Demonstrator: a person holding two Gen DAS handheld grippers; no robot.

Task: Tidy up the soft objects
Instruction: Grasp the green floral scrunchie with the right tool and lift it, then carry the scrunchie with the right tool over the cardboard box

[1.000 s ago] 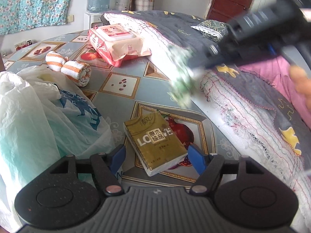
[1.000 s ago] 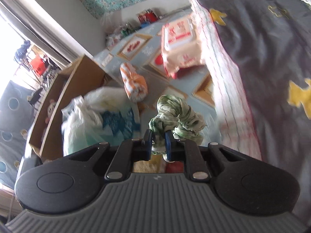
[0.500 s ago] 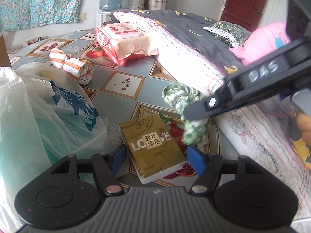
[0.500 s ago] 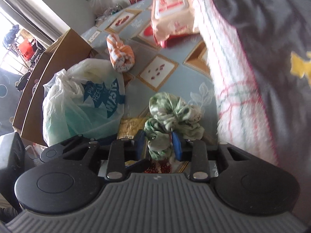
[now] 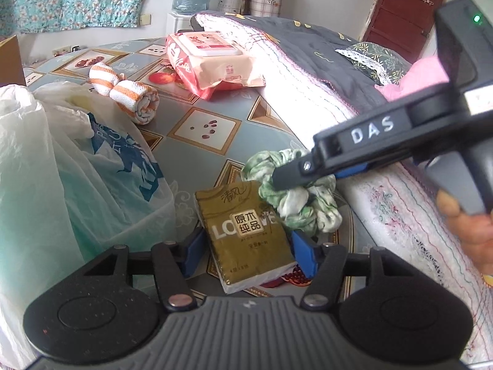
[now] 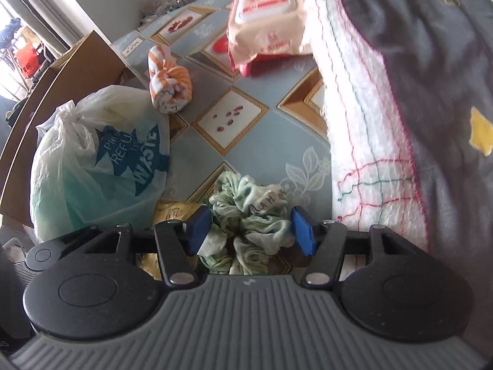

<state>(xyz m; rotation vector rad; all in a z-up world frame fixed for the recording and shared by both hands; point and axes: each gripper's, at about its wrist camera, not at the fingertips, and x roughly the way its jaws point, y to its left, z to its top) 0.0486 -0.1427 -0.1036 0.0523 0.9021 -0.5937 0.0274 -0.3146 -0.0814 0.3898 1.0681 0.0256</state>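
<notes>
On the patterned tablecloth [image 5: 197, 151], beside the edge of the dark quilt [image 6: 431, 61], the green-and-white scrunchie [image 6: 246, 215] lies crumpled, touching the right side of the gold tissue pack [image 5: 243, 231]. The right gripper [image 6: 252, 227] stands over the scrunchie with the cloth between its blue pads [image 6: 300, 231]; its jaws have just been opening, and the pads now stand apart from the fabric on both sides rather than pressing it. In the left wrist view the same gripper comes in from the right, a person's hand [image 5: 471, 219] around its handle, its tip low over the scrunchie.

The left gripper [image 5: 246, 251] hangs over the near end of the tissue pack, one blue pad on each side of the pack. Its jaws have just been closing, yet a gap shows at each pad, so they are open and nothing is clamped.

Left of the tissue pack slumps a tied plastic bag [image 6: 101, 160] with blue print. Beyond the tissue pack, farther up the tablecloth, lies a rolled orange-and-white striped towel [image 5: 126, 92], and beyond that a pink pack of wet wipes [image 5: 215, 58] rests against the quilt's folded edge. A cardboard box [image 6: 77, 71] stands behind the bag.
</notes>
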